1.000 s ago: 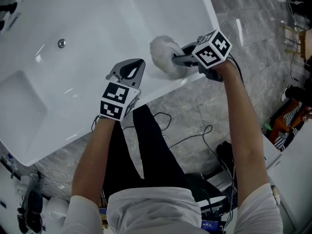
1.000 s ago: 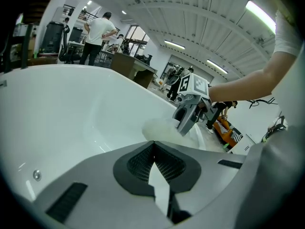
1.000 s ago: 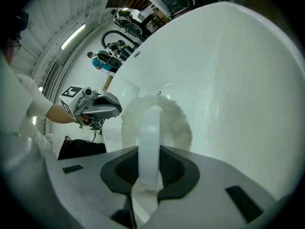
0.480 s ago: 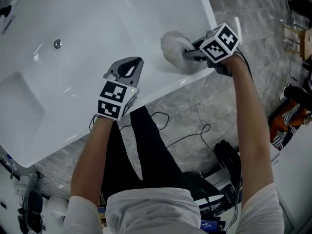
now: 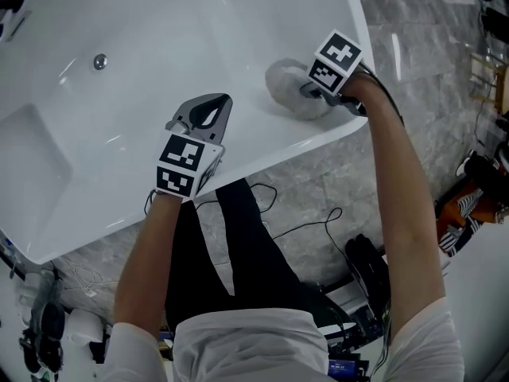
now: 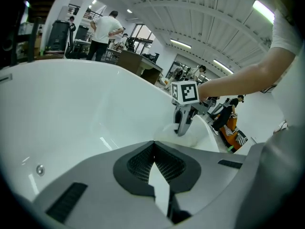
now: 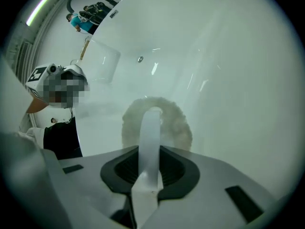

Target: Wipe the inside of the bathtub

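Note:
The white bathtub (image 5: pixel 159 38) fills the upper left of the head view, its drain (image 5: pixel 100 60) far from both grippers. A round fluffy white wiping pad (image 5: pixel 288 88) presses on the tub's inner wall just below the near rim. My right gripper (image 5: pixel 308 92) is shut on the pad's white handle (image 7: pixel 149 132), and the pad (image 7: pixel 178 125) lies flat against the wall ahead of the jaws. My left gripper (image 5: pixel 213 102) hovers over the tub's inside to the left of the pad, jaws shut with nothing held. From the left gripper (image 6: pixel 153 143) I see the right gripper (image 6: pixel 181 126).
The tub's near rim (image 5: pixel 262 161) runs diagonally below both grippers. Black cables (image 5: pixel 302 221) trail over the grey marble floor beside the person's dark legs. Orange and striped gear (image 5: pixel 469 205) lies at the right. People (image 6: pixel 106 30) stand far behind the tub.
The right gripper has slid the pad to the right along the tub wall near the rim and turned its cube. The left gripper has barely moved.

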Available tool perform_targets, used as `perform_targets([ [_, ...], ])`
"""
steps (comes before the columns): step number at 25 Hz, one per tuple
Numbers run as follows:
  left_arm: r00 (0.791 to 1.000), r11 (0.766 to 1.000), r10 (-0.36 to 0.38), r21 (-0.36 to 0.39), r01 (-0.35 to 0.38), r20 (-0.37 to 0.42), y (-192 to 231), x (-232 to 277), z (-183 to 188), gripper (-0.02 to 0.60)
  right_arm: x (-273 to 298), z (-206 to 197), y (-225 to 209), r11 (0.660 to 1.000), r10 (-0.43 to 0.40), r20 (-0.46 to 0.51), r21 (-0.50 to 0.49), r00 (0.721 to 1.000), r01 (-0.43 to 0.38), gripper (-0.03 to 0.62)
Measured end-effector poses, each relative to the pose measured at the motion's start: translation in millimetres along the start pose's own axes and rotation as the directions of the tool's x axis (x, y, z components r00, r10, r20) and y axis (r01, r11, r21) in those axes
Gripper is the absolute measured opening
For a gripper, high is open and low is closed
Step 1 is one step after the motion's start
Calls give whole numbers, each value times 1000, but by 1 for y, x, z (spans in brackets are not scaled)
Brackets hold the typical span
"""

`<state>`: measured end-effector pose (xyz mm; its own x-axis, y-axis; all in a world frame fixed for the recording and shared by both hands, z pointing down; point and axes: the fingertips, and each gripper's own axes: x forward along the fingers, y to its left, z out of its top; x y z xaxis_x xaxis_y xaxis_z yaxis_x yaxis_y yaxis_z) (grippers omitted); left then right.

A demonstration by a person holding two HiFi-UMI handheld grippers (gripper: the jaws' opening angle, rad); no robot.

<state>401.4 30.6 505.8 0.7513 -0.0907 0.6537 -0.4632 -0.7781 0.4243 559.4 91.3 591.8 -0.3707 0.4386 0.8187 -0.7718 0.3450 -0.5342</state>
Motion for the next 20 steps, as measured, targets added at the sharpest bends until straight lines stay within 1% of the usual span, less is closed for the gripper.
perform_targets([
  [5,1000,999,24,-34,-24,12,11,0,-3,7,24,8,-10,1000,-5,-31,18,1000,6,92],
  [8,999,998,31,-46,-31,13,15,-2,-7,7,39,15,-10,1000,-17,-33,3,999,17,92],
  [12,999,998,41,-56,-40,17,17,-2,-12,6,55,23,-13,999,-48,12,-6,999,49,93],
  [16,998,996,58,-67,-57,12,24,0,-18,6,64,29,-20,996,-84,62,48,995,81,94],
  [20,997,995,70,-67,-68,20,27,-5,-18,6,70,34,-25,989,-129,83,86,988,122,92],
])
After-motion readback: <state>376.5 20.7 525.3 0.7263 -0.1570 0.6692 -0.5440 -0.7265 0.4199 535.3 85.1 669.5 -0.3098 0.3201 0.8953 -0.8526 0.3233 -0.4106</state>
